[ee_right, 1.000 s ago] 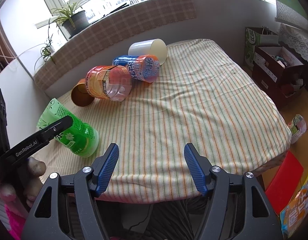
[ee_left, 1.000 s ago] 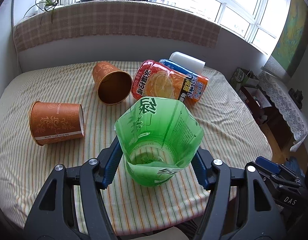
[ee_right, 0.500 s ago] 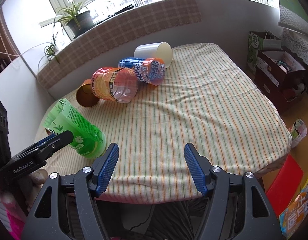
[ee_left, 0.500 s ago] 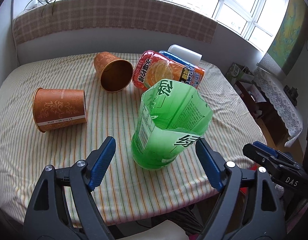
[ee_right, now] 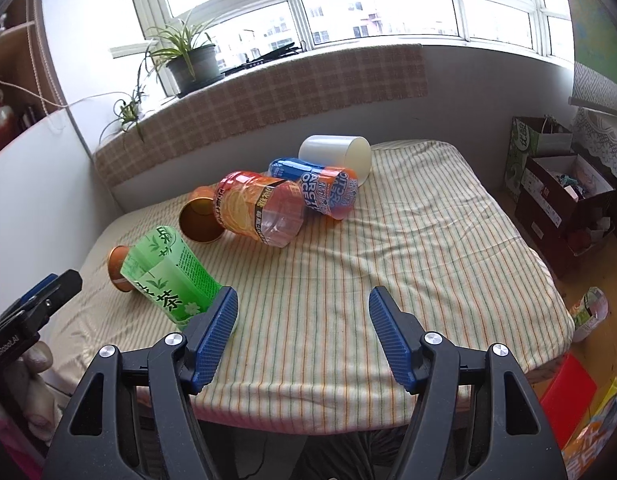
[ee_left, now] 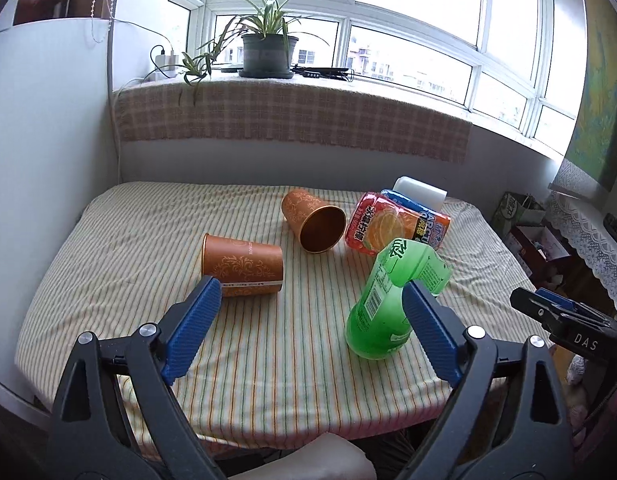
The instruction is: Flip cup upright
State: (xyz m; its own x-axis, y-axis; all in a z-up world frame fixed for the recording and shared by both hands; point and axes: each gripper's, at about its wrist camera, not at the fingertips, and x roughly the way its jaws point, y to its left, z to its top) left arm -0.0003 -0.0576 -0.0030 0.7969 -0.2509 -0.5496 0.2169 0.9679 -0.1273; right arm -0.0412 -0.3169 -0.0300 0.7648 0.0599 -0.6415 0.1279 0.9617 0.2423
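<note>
Green cut-bottle plastic cup (ee_left: 392,300) stood upright, free; L gripper (ee_left: 308,316) & R gripper (ee_right: 302,332) fingers apart, nothing held, prob. ready for brown paper cup (ee_left: 242,264).

Green cup (ee_left: 392,296), orange cups (ee_left: 242,264), striped tablecloth (ee_left: 288,344).

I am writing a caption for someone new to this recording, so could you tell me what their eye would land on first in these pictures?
First, the bright green cup, cut from a bottle, standing mouth-up near the front edge of the striped table, just beyond the open left gripper. Behind it, a cluster of cups lies tipped over: two copper-brown paper cups, an orange bottle cup, a blue one and a white cup. The right gripper hangs open over bare cloth.
</note>
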